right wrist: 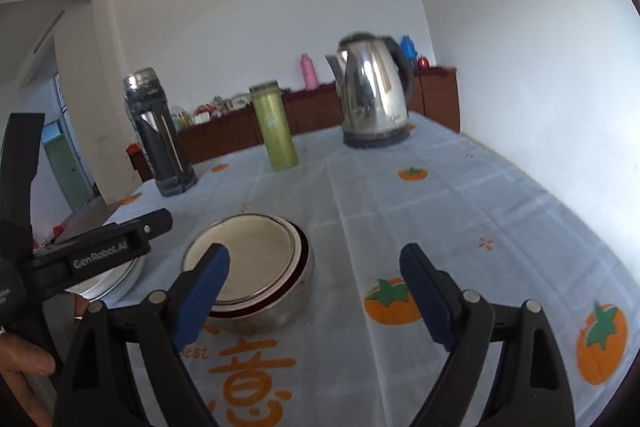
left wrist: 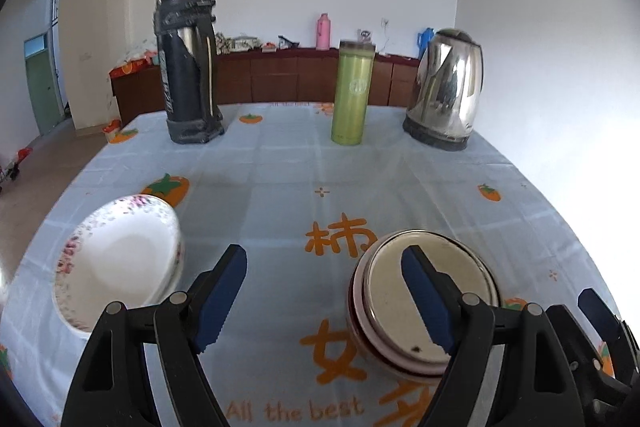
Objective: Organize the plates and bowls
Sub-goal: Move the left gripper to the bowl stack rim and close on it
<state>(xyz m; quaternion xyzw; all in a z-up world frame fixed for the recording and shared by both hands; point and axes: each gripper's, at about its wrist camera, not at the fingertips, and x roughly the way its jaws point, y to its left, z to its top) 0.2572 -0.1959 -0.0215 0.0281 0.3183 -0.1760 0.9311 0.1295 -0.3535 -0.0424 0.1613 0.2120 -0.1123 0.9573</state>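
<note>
My left hand-held gripper (left wrist: 324, 301) and right hand-held gripper (right wrist: 314, 297) both gape, holding nothing. The flowered plates (left wrist: 116, 259) lie at the tabletop's (left wrist: 280, 155) near left edge; the stacked bowls (right wrist: 256, 267) sit near its near edge.

Both grippers hang spread wide and empty — the left gripper (left wrist: 324, 297) just beside the right gripper (right wrist: 314, 297).

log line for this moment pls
left gripper open, empty | right gripper open, empty | bowl stack | floral plate apart
</note>
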